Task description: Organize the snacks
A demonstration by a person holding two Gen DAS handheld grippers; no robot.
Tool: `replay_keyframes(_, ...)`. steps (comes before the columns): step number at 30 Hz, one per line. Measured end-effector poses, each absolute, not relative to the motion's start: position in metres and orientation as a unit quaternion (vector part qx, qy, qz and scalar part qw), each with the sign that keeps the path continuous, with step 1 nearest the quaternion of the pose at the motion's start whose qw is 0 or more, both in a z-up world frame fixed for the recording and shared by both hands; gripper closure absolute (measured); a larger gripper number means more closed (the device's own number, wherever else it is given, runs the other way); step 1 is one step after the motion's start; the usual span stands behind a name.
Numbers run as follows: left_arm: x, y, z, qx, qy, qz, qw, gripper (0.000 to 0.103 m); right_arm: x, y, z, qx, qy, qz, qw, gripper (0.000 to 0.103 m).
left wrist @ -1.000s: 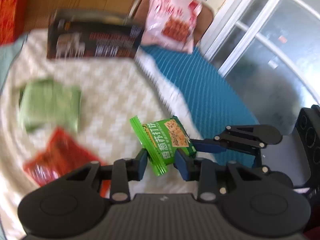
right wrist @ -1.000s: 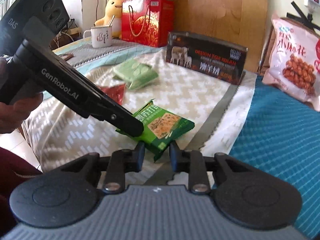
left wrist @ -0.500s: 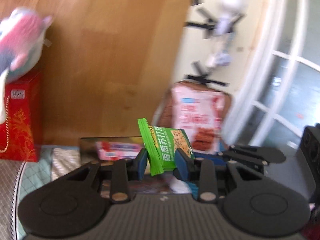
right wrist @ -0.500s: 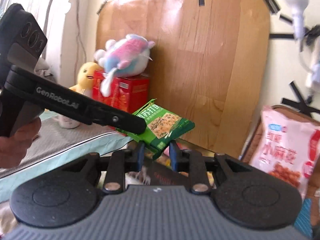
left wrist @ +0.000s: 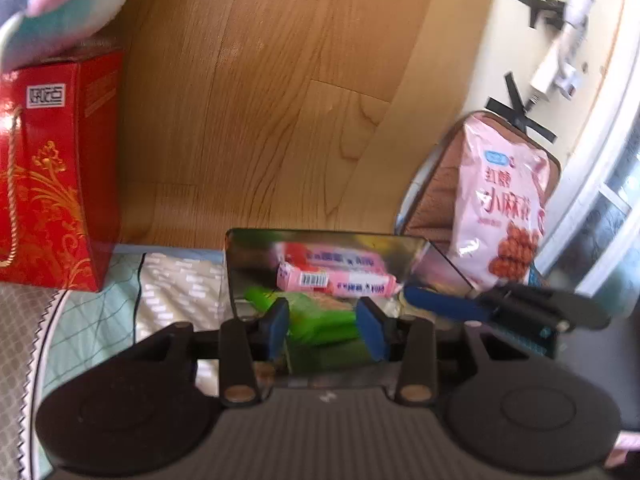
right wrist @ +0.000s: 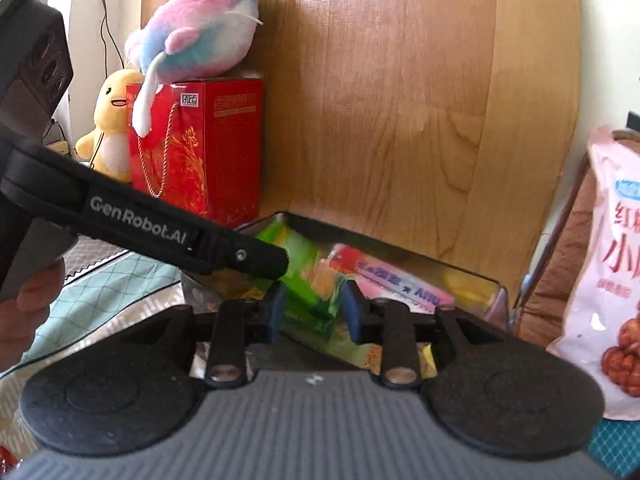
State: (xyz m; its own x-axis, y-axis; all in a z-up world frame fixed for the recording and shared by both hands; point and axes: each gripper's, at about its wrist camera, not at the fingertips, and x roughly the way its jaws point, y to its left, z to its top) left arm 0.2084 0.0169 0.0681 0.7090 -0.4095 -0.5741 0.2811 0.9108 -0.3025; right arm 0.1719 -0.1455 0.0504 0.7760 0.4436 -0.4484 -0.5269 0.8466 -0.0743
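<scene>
Both claws, left (left wrist: pixel 323 327) and right (right wrist: pixel 311 312), gape over the box (left wrist: pixel 240 236) (green packet (left wrist: pixel 320 322) between).

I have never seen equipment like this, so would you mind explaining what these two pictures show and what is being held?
No robot here: a person holds a handheld two-finger gripper in each hand, each carrying a fisheye camera looking along its fingers. One picture comes from the left gripper, the other from the right gripper; each also shows the other tool reaching in. Both sets of blue fingers stand apart around a green cracker packet lying in a shiny metal box beside pink packets. Blur hides whether either still grips it. The box sits on a patterned cloth, with a red gift bag to its left and a big pink snack bag to its right.
</scene>
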Motion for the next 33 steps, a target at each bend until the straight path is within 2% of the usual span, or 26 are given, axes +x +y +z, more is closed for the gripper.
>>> replay_keyframes(1, 0.198, 0.023, 0.07, -0.102, 0.327, -0.192, 0.92, 0.065, 0.163, -0.149, 0.053, -0.1, 0.2, 0.258, 0.94, 0.06)
replay_keyframes(3, 0.171, 0.04, 0.074, -0.117, 0.322, -0.2, 0.918, 0.065, 0.142, -0.158, 0.056, -0.095, 0.194, 0.274, 0.937, 0.059)
replay_keyframes(5, 0.139, 0.057, 0.07, -0.128, 0.328, -0.206, 0.913, 0.064, 0.117, -0.166, 0.053, -0.077, 0.219, 0.324, 0.917, 0.059)
replay_keyframes(9, 0.084, 0.077, 0.047, -0.139, 0.367, -0.204, 0.897, 0.066, 0.066, -0.155, 0.029, -0.092, 0.273, 0.398, 0.871, 0.048)
replay_keyframes(13, 0.062, 0.078, 0.021, -0.145, 0.402, -0.184, 0.885, 0.067, 0.037, -0.127, 0.007, -0.135, 0.287, 0.409, 0.855, 0.047)
replay_keyframes(16, 0.055, 0.086, 0.017, -0.177, 0.397, -0.173, 0.884, 0.067, 0.035, -0.117, 0.0, -0.133, 0.29, 0.395, 0.862, 0.047)
replay_keyframes(18, 0.054, 0.088, 0.018, -0.185, 0.394, -0.169, 0.884, 0.068, 0.039, -0.116, -0.002, -0.118, 0.294, 0.389, 0.865, 0.048)
replay_keyframes(19, 0.055, 0.086, 0.017, -0.185, 0.396, -0.169, 0.883, 0.072, 0.043, -0.115, -0.003, -0.112, 0.296, 0.384, 0.867, 0.051)
replay_keyframes(21, 0.057, 0.082, 0.014, -0.188, 0.401, -0.173, 0.88, 0.074, 0.043, -0.117, -0.003, -0.108, 0.301, 0.369, 0.873, 0.06)
replay_keyframes(24, 0.059, 0.06, 0.012, -0.19, 0.405, -0.194, 0.873, 0.076, 0.034, -0.13, -0.002, -0.109, 0.302, 0.349, 0.88, 0.064)
replay_keyframes(28, 0.063, 0.015, 0.012, -0.155, 0.406, -0.229, 0.871, 0.076, 0.02, -0.158, -0.005, -0.114, 0.298, 0.305, 0.897, 0.064)
replay_keyframes(30, 0.066, -0.005, 0.011, -0.138, 0.41, -0.249, 0.866, 0.071, 0.017, -0.176, -0.007, -0.106, 0.303, 0.277, 0.906, 0.063)
replay_keyframes(33, 0.063, -0.014, 0.011, -0.137, 0.414, -0.27, 0.859, 0.07, 0.012, -0.202, -0.007, -0.099, 0.3, 0.221, 0.923, 0.063)
